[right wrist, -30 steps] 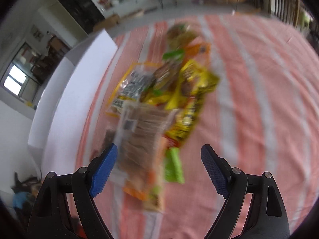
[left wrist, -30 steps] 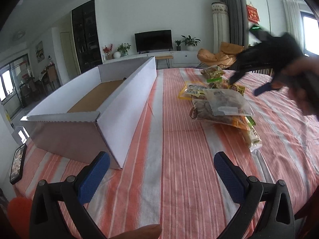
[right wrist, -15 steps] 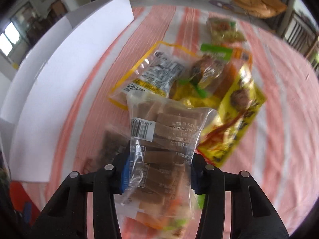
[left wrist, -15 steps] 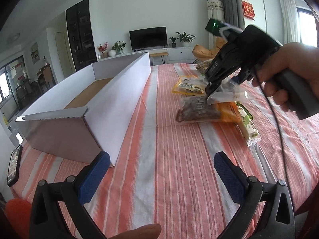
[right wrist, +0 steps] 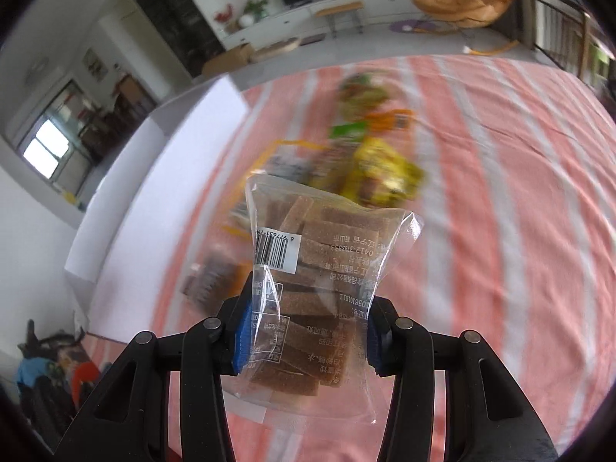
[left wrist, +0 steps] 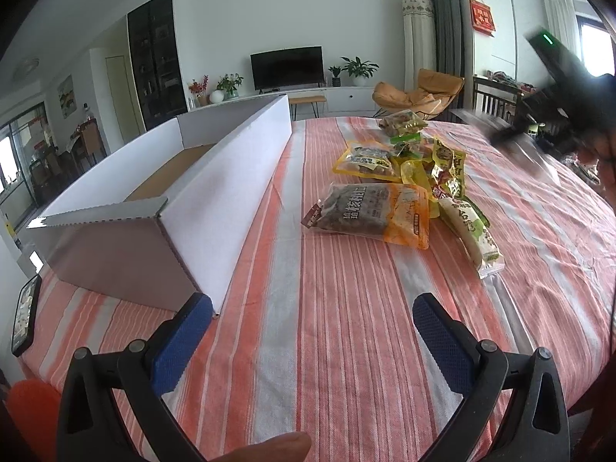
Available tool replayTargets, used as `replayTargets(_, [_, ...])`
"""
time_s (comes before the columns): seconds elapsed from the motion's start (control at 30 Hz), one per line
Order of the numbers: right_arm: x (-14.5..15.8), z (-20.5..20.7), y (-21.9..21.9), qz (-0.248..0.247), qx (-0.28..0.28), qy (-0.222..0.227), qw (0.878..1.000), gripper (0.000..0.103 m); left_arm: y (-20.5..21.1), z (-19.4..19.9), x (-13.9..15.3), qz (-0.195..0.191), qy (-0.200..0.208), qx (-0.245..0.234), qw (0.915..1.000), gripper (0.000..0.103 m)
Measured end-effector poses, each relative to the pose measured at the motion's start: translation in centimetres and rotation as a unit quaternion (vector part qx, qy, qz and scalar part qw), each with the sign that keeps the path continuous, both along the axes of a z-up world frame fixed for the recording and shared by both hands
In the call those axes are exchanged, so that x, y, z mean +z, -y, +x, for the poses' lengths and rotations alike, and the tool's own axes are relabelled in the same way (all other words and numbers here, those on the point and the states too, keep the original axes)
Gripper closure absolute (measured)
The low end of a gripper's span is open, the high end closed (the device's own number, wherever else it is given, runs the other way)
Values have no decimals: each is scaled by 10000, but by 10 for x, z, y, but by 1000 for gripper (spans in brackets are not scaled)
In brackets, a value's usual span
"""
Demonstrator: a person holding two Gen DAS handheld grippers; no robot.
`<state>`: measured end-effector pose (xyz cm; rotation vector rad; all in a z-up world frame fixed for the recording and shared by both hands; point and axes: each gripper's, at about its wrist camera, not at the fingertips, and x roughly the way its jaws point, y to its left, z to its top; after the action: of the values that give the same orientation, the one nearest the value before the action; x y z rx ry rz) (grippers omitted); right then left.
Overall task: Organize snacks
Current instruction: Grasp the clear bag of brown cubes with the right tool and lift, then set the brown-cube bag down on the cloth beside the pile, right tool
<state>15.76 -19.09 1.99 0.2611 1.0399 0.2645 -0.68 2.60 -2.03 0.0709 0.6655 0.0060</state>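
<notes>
My right gripper (right wrist: 306,337) is shut on a clear bag of brown snack bars (right wrist: 327,265) and holds it in the air above the striped table. In the left wrist view the right gripper (left wrist: 546,115) shows blurred at the far right, above the table. A pile of snack packets (left wrist: 404,177) lies in the middle of the table, with a brown and orange packet (left wrist: 369,211) nearest. A long white cardboard box (left wrist: 215,188), open at the top, stands left of the pile. My left gripper (left wrist: 312,331) is open and empty, low over the near table.
A phone (left wrist: 25,313) lies at the table's left edge. A green and white packet (left wrist: 473,231) lies at the pile's right side. The striped cloth (left wrist: 346,308) covers the table. A chair back (left wrist: 496,100) stands beyond the far right edge.
My right gripper closed on the clear bag of brown bars and lifted it off the pile, moving up and to the right. My left gripper stayed open and nearly still.
</notes>
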Motion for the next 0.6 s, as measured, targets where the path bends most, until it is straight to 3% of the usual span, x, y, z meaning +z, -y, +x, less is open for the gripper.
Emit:
replayTargets(0.17, [-35,-20,57,-419,-357,-217,9982,54,6,4,-6,10,-115,-53,9999,0])
replayTargets(0.27, [-60,-31,74,-715,-366,-143,9967,46,7,4,-9,33,-174,-52,9998,0])
replayTargets(0.3, [-66,-34,76,-768,-351,-113,9964,39,7,4,-9,21,-192,-47,9998,0])
replayTargets(0.4, [-73,-45,82,-637,-325,270,9971,23,5,5,-12,-28,-283,-16,9996,0])
replayTargets(0.6, [-79,-55,72,-955,-396,742,9919,22,7,13,-24,-45,-588,30,9983,0])
